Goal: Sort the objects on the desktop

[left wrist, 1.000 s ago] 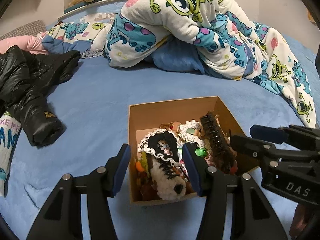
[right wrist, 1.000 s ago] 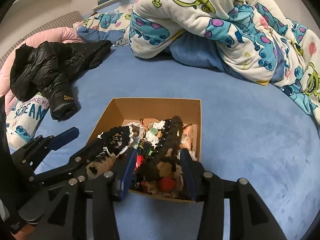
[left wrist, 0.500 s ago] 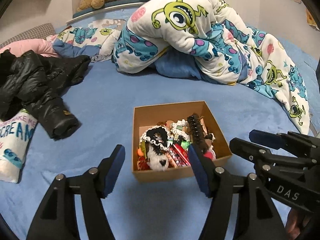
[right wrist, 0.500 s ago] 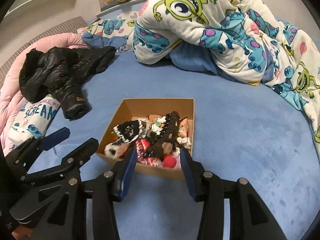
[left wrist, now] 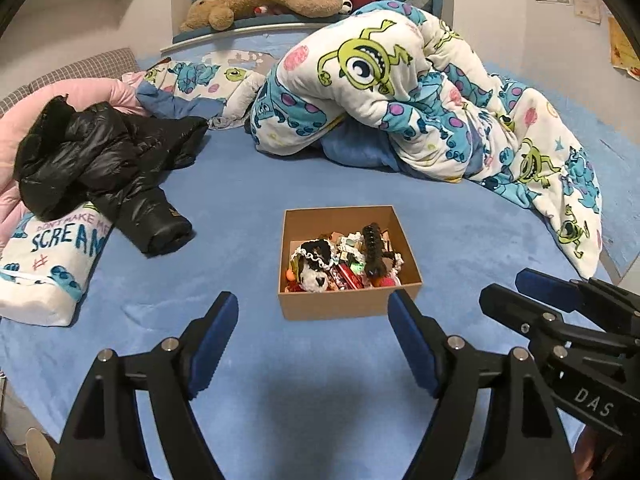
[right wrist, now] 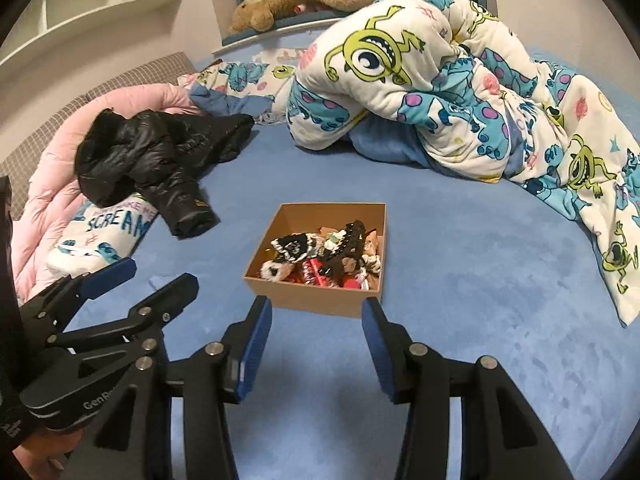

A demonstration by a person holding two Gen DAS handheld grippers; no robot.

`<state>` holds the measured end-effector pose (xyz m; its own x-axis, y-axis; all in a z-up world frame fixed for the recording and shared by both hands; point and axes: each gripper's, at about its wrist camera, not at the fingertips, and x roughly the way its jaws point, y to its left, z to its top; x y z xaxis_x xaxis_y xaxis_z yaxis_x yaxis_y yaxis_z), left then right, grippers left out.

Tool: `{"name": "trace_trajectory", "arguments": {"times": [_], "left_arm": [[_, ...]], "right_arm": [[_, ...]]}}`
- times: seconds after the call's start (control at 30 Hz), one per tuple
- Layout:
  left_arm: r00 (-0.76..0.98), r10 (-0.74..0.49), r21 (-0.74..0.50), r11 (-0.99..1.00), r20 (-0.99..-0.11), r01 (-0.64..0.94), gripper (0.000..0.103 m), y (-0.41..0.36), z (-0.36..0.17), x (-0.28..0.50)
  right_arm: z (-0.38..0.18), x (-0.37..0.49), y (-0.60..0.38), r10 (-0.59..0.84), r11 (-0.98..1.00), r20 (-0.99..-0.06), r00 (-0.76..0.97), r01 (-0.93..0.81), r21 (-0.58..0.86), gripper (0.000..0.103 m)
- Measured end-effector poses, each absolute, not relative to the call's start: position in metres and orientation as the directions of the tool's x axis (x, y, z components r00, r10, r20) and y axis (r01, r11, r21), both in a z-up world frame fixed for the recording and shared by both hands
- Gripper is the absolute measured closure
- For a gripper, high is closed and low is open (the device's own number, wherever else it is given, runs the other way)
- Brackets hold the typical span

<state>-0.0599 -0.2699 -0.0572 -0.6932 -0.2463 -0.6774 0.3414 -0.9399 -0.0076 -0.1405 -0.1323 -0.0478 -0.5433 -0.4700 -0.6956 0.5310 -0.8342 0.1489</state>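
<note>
Soft, even indoor light, sharp in mid-frame, faint shadows on the blue bed (left wrist: 460, 240); fisheye bending and black vignetting darken every corner

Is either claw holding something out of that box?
No, the left claw and right claw are both open and empty, short of the box.

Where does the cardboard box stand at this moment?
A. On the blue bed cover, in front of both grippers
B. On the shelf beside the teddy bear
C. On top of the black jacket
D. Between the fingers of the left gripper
A: the cardboard box rests on the blue bed cover, ahead of the open left gripper and the open right gripper, touching neither.
</note>
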Motion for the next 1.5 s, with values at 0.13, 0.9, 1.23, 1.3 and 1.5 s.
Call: {"name": "trace_trajectory", "arguments": {"times": [0.13, 0.9, 1.23, 1.3, 1.5], "left_arm": [[-0.695, -0.252, -0.013, -0.936, -0.673, 0.351, 0.023, -0.262, -0.045, -0.04], [-0.71, -0.267, -0.015, -0.931, -0.651, 0.364, 0.0, -0.215, -0.005, 0.04], [-0.708, -0.293, 0.007, -0.926, -0.643, 0.377, 0.0, -0.212, -0.003, 0.047], [-0.711, -0.296, 0.011, -0.927, -0.638, 0.376, 0.0, -0.212, -0.002, 0.047], [-0.722, -0.285, 0.009, -0.933, -0.631, 0.36, 0.0, -0.21, 0.001, 0.049]], "right_arm": [[-0.036, -0.119, -0.118, -0.471, -0.835, -0.687, -0.553, 0.532, 0.144, 0.055], [-0.006, -0.041, -0.064, -0.442, -0.854, -0.666, -0.6, 0.509, 0.108, 0.053], [-0.003, -0.037, -0.065, -0.446, -0.851, -0.663, -0.601, 0.513, 0.107, 0.053], [-0.002, -0.036, -0.065, -0.446, -0.852, -0.663, -0.601, 0.512, 0.108, 0.053], [-0.002, -0.036, -0.065, -0.445, -0.851, -0.663, -0.601, 0.513, 0.106, 0.053]]}}
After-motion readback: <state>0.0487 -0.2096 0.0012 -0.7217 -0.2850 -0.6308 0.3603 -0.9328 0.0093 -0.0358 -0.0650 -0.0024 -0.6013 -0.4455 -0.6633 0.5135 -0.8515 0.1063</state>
